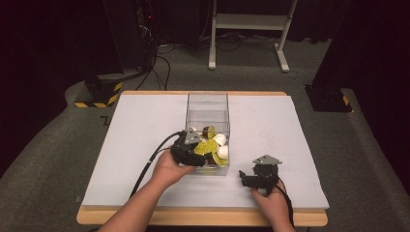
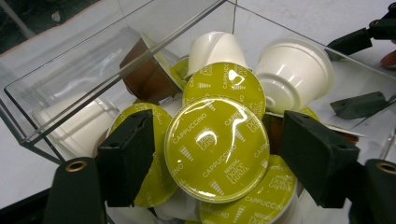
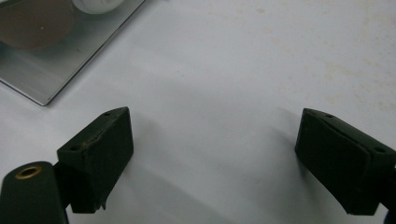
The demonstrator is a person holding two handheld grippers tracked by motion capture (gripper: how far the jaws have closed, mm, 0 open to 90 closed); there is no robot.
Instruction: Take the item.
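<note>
A clear plastic box (image 1: 208, 94) stands mid-table with a heap of coffee capsules (image 1: 212, 145) in its near end. My left gripper (image 1: 203, 152) reaches into that end from the left. In the left gripper view its jaws (image 2: 217, 119) stand apart on either side of a capsule with a green Cappuccino lid (image 2: 216, 149), which rests on the heap, and neither pad presses it. White capsules (image 2: 294, 70) and a brown one (image 2: 147, 77) lie around it. My right gripper (image 1: 245, 177) rests open on the bare white tabletop (image 3: 210, 60), right of the box, with nothing between its jaws (image 3: 213, 112).
The box's far half (image 1: 207, 113) holds no capsules. A corner of the box (image 3: 46, 70) shows at the upper left of the right gripper view. White table surface (image 1: 140, 140) spreads on both sides of the box. A white stand (image 1: 249, 29) is on the floor beyond the table.
</note>
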